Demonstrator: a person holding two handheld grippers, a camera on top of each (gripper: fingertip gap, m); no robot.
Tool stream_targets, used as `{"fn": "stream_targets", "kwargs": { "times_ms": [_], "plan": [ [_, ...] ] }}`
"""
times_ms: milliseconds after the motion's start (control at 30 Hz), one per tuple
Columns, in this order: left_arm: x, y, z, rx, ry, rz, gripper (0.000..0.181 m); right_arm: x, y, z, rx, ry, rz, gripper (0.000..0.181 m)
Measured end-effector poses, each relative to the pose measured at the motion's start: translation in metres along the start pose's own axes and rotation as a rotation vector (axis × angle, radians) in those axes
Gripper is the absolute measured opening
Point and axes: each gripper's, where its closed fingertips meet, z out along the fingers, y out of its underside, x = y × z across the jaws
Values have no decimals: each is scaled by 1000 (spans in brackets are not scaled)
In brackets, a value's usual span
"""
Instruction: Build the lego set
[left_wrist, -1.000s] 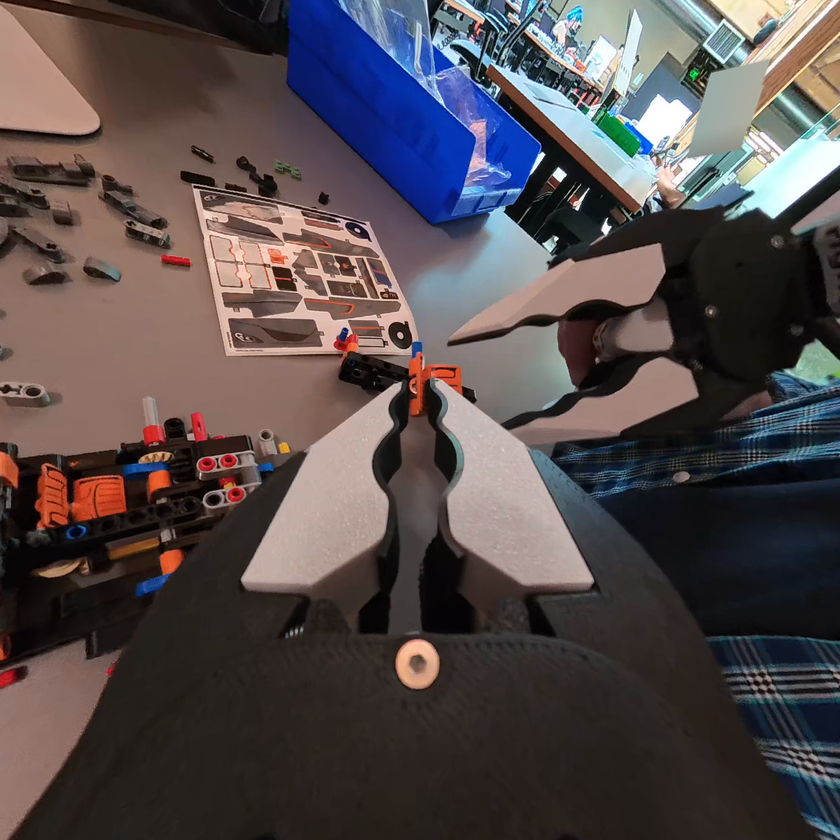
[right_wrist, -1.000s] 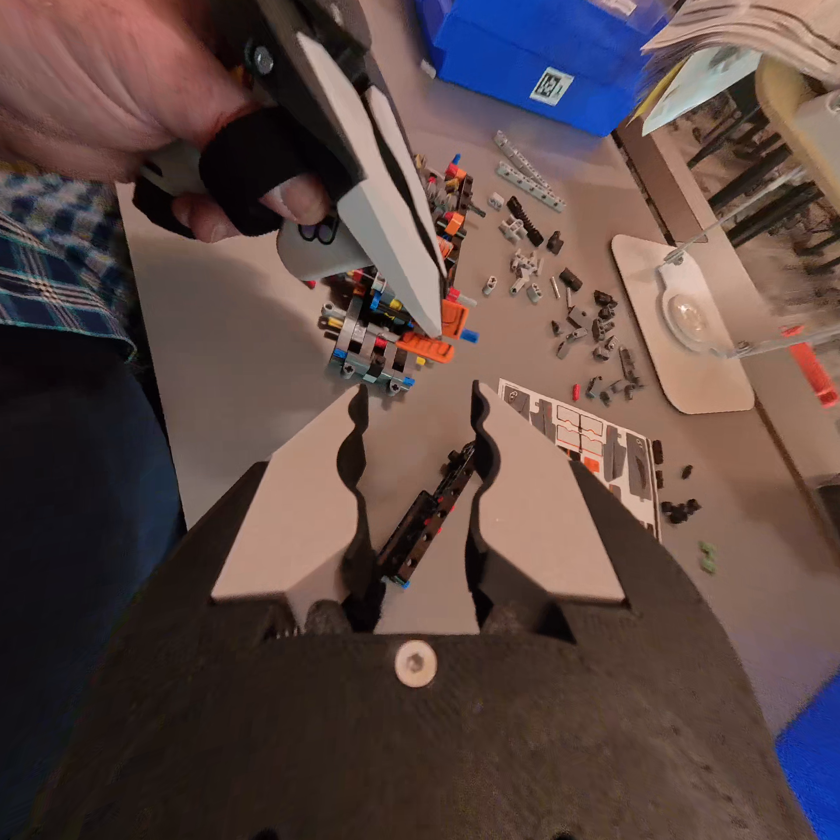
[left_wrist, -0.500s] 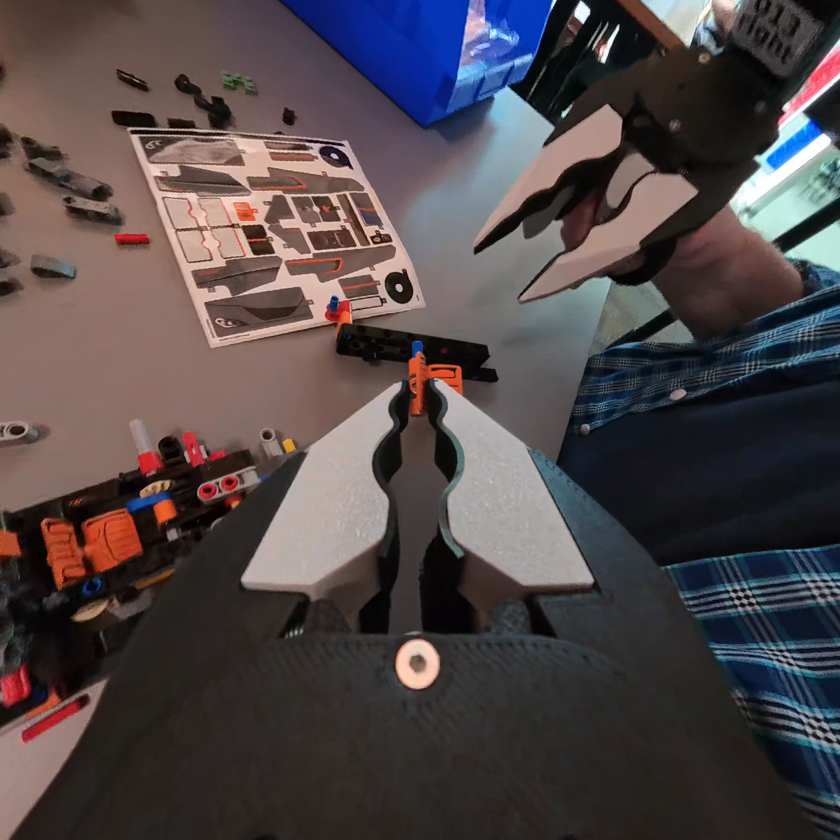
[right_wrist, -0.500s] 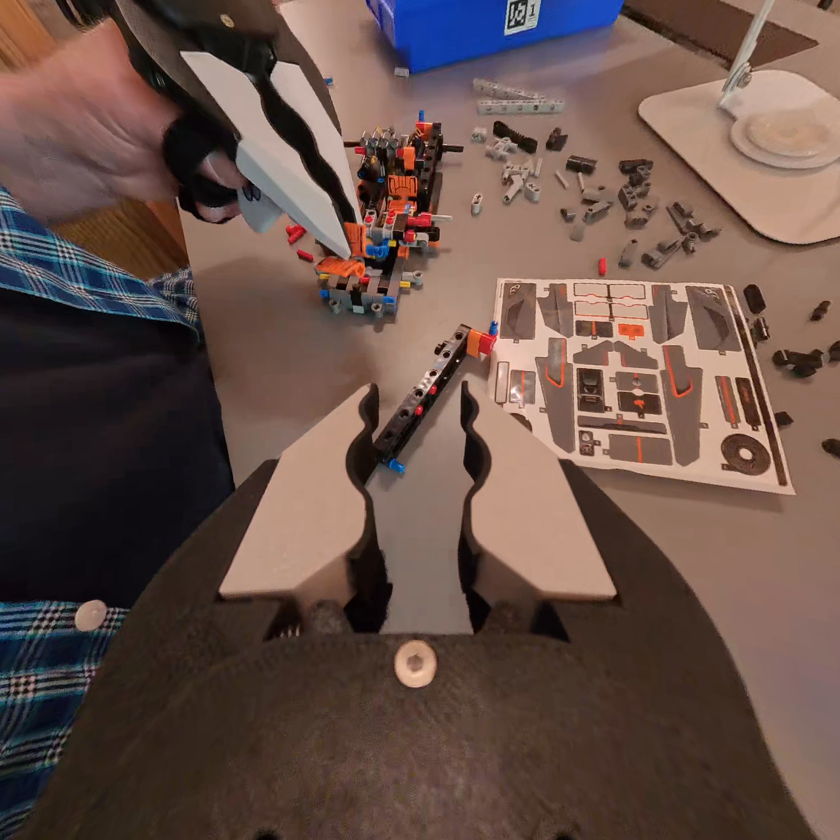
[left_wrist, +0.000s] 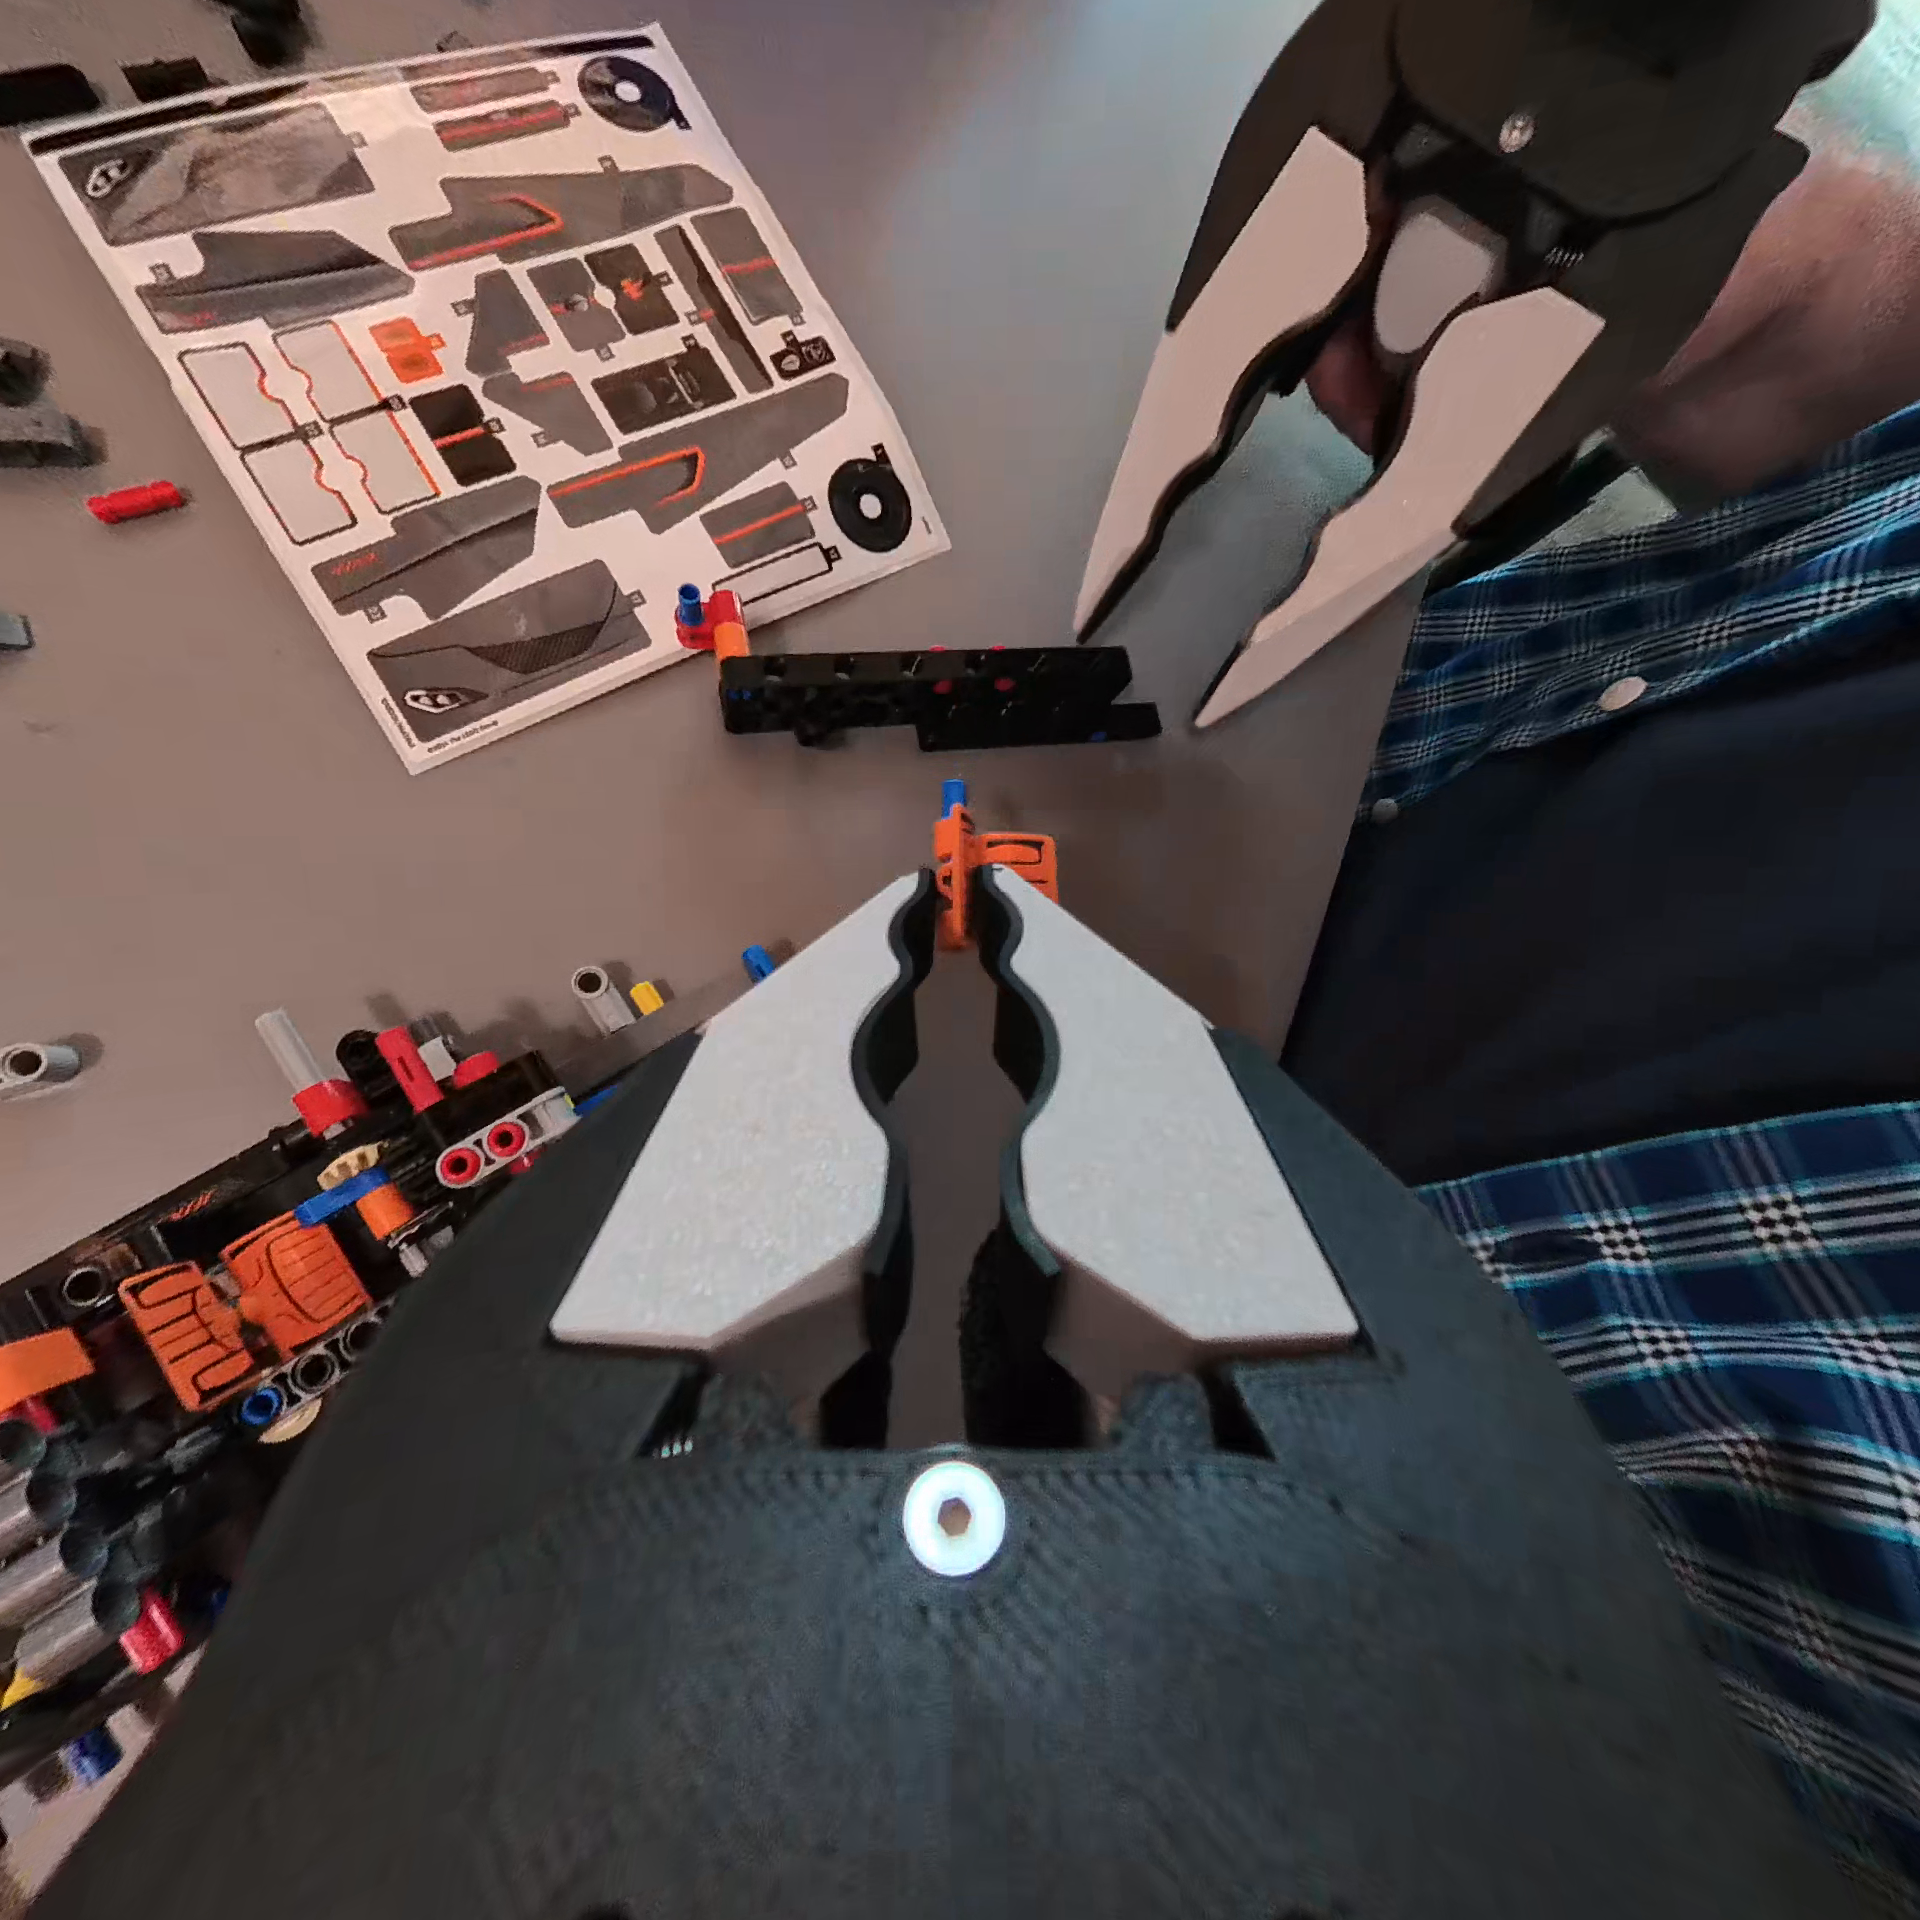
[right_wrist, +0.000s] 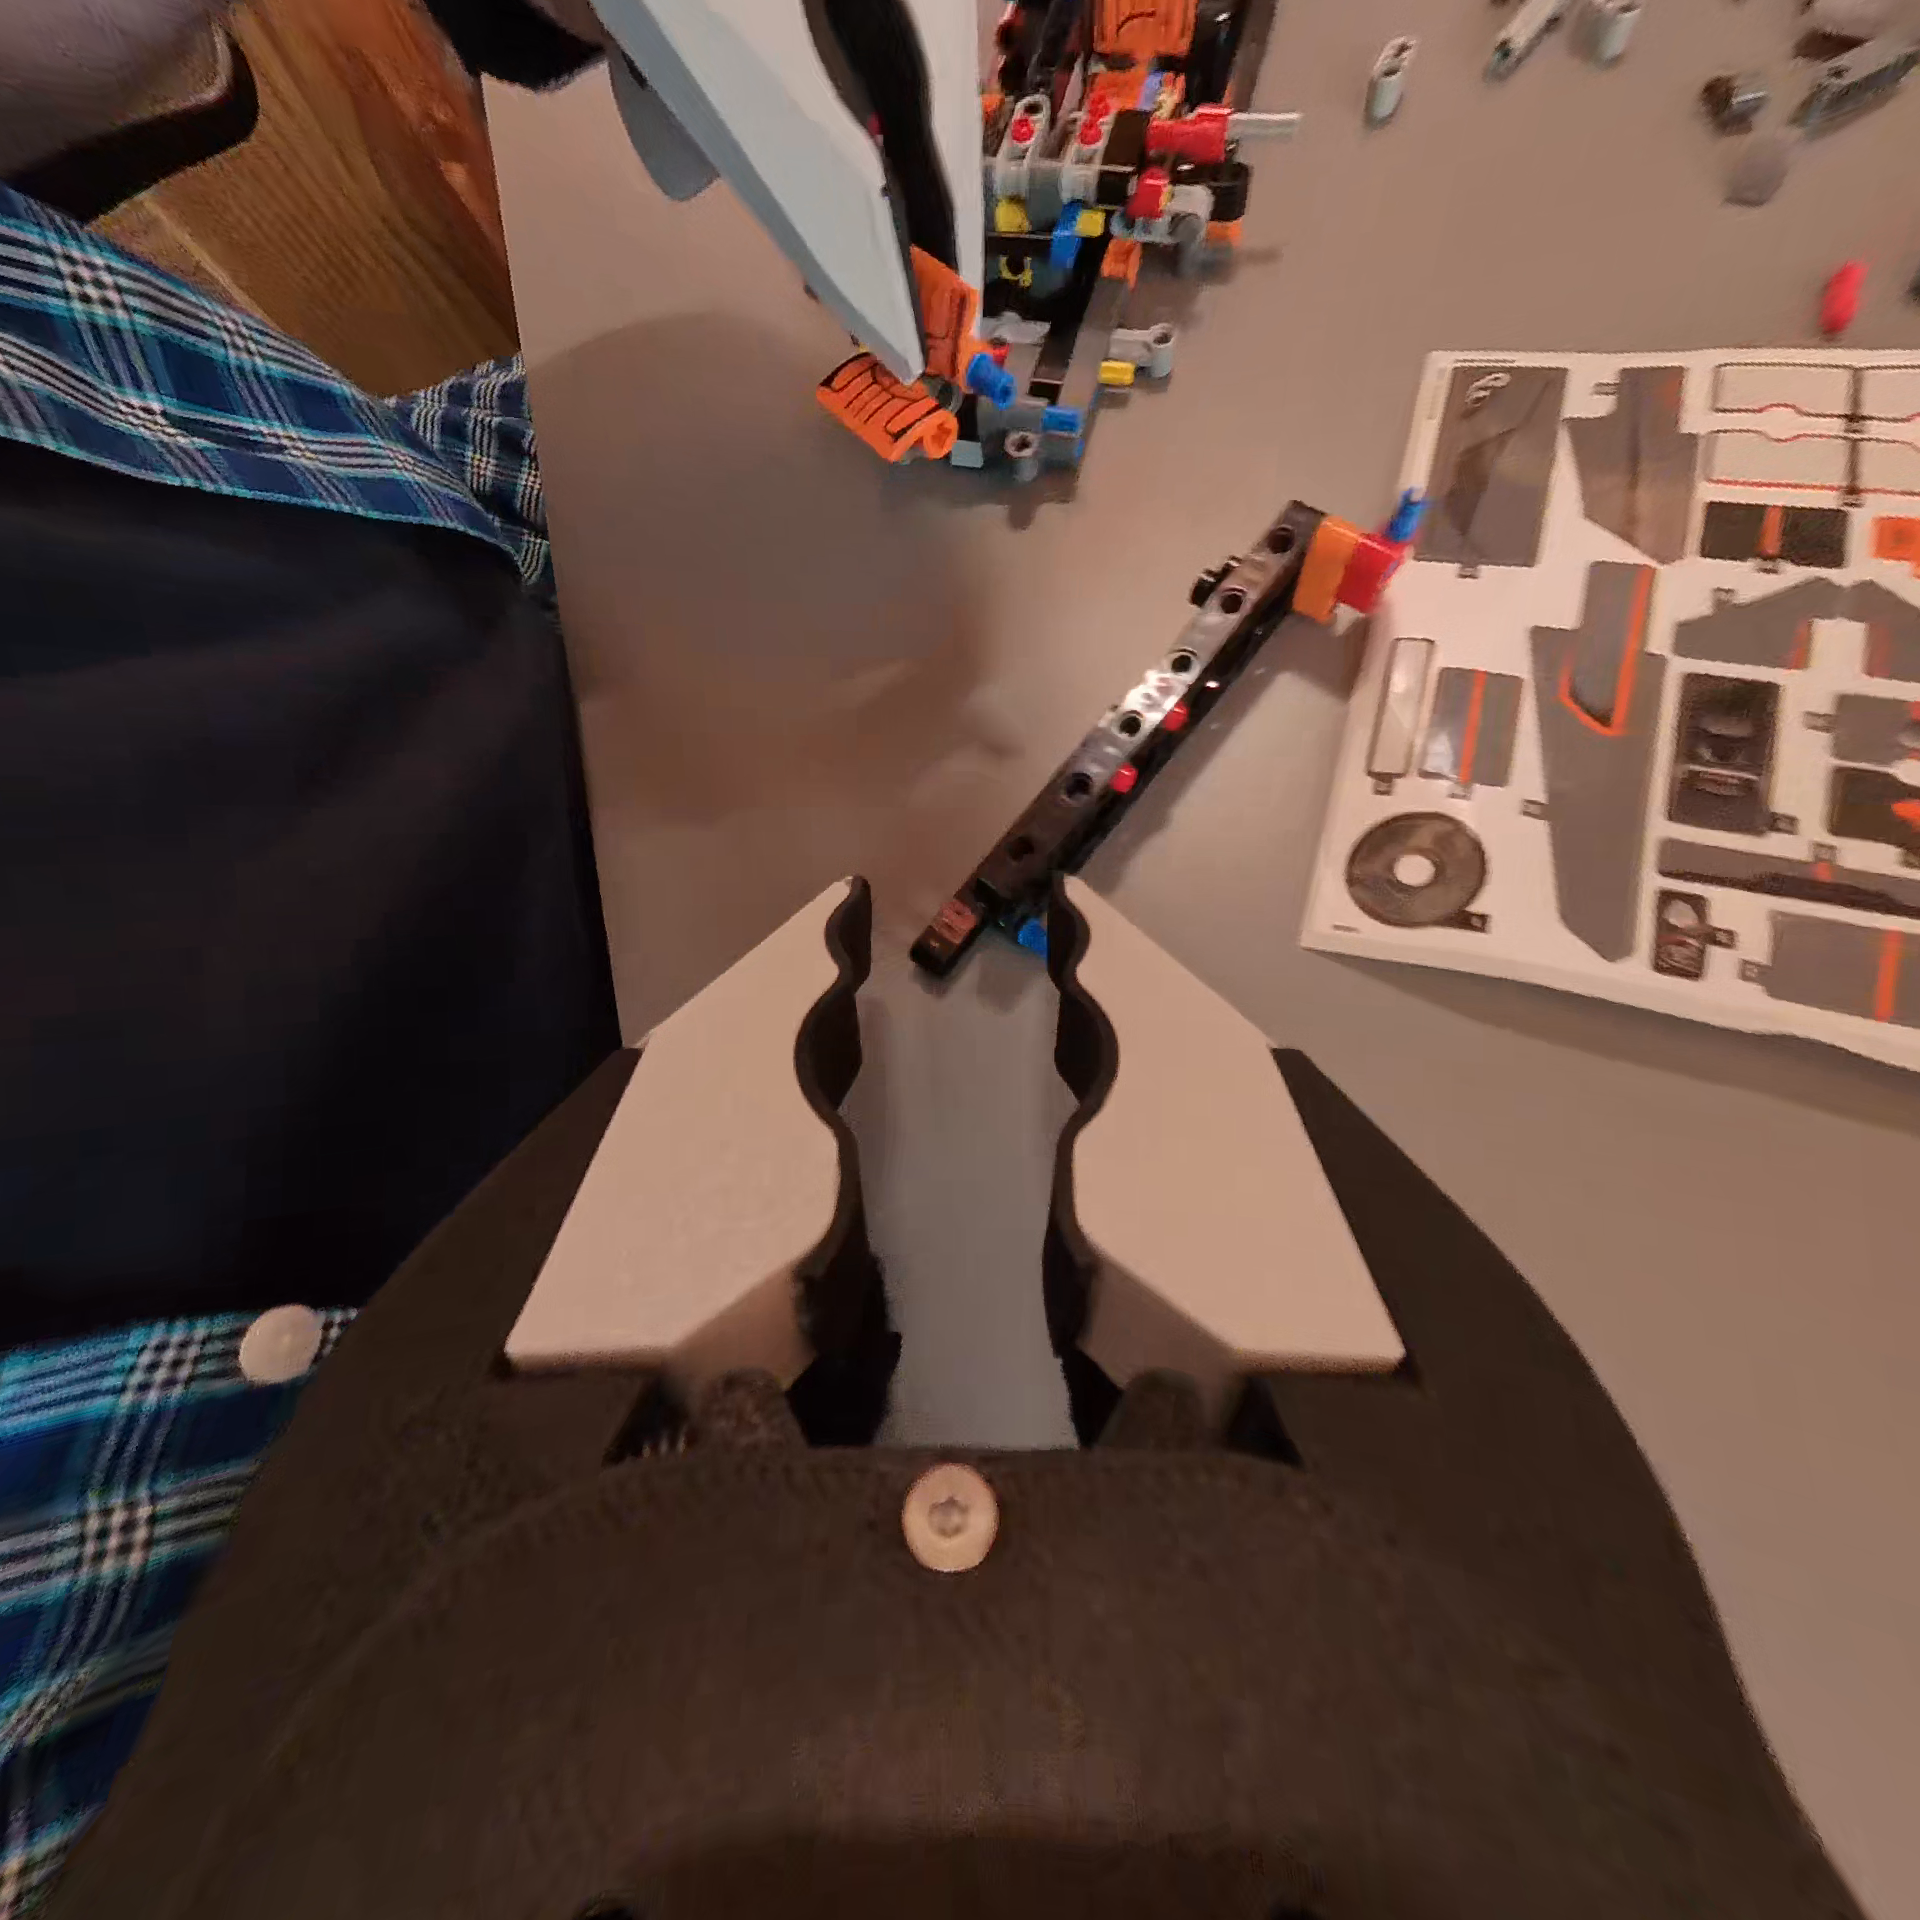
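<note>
Lego chassis (left_wrist: 239, 1278), part-built, black with orange panels, down-left of the left gripper (left_wrist: 961, 894) in the left wrist view; fingers nearly closed, pinching a small orange piece (left_wrist: 987, 857) with a blue pin on top. Straight ahead of the tips, apart from them, a black beam assembly (left_wrist: 935, 691) flat on the grey table (left_wrist: 312, 883), its orange-and-red end touching the corner of the sticker sheet (left_wrist: 468, 343). Up-right, the right gripper (left_wrist: 1153, 670) pointing down, fingers spread and empty, tips just beside the beam's near end

From the right wrist view: right gripper (right_wrist: 956, 894) parted, holding nothing, black beam assembly (right_wrist: 1132, 727) starting just beyond the tips and running off up-right toward the sticker sheet (right_wrist: 1662, 675). Up-left, left gripper (right_wrist: 940, 353) with the orange piece (right_wrist: 894, 400) clamped, the chassis (right_wrist: 1101, 208) right behind it

Likely trouble: grip on the orange piece shallow, only at the tips, so any twist while mating could pop it loose. Beam lying flat and unheld, so closing skewed could skate it under the sheet edge
</note>
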Motion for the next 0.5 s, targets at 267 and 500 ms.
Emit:
{"fn": "stream_targets", "kwargs": {
  "times_ms": [267, 500],
  "plan": [
    [4, 14, -9, -46, -7, 20, 7, -13, -13, 9, 41, -61, 16, 36],
    [14, 25, -12, -75, 8, 57, 7, -1, -3, -23, 76, -29, 44, 37]
  ]
}}
